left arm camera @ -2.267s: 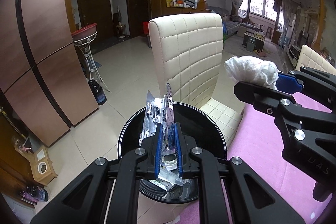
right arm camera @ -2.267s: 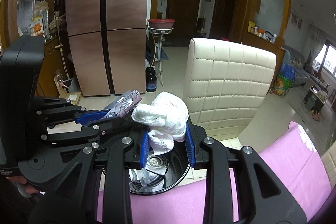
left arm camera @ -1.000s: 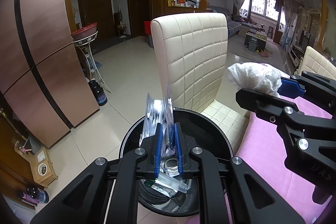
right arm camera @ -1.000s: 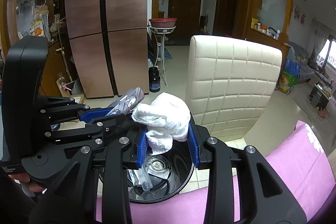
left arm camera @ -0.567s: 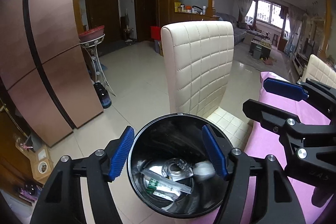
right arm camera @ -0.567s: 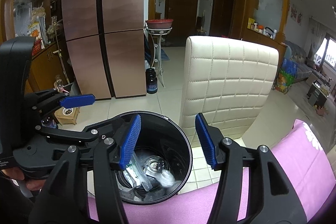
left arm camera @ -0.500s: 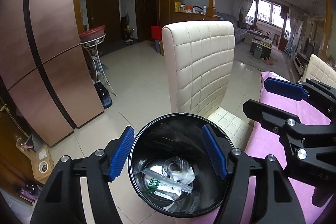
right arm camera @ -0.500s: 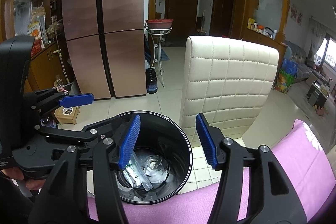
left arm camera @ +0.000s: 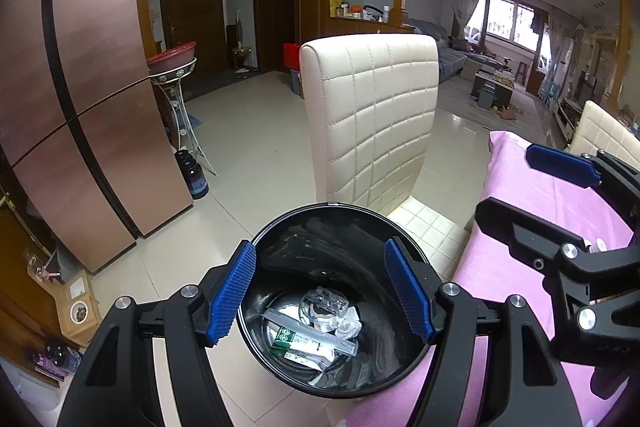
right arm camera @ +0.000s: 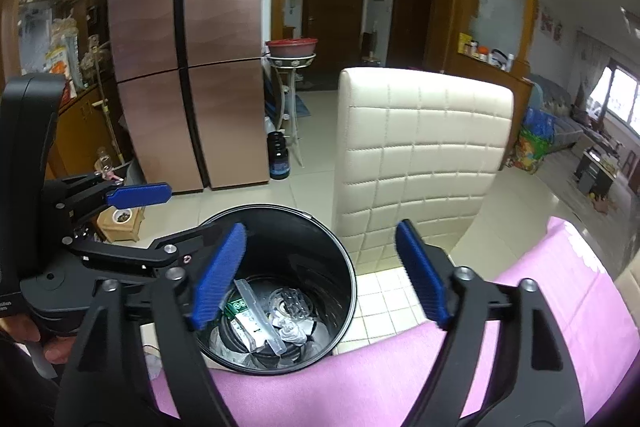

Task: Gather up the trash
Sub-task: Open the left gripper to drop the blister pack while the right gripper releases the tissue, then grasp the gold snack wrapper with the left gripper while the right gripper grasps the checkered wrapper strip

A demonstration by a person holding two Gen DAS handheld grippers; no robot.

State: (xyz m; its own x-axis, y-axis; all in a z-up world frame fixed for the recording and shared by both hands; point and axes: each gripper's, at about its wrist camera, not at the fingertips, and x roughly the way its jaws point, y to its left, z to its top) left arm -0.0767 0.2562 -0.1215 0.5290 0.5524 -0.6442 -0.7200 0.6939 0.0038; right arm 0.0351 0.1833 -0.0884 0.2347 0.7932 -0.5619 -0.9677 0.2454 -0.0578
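Left tongs [left arm camera: 320,293]: wide open, nothing in them, blue pads spread over the mouth of the bin at lower centre of the left view.
Right tongs [right arm camera: 320,275]: also wide open and holding nothing, pads at lower centre of the right view, left pad over the bin, right pad out past its rim.
Bin [left arm camera: 280,231]: round, black, on the tiled floor just beside the pink table edge.
Trash [left arm camera: 316,327]: down at the bottom of the bin, a clear plastic strip, a green-and-white wrapper, a crumpled white wad and some clear plastic.
Chair [left arm camera: 372,115]: cream, quilted back, right behind the bin, centre frame.
Table [right arm camera: 560,307]: pink cloth, lower right.
Fridge [right arm camera: 180,47]: copper-coloured, upper left of the right view.
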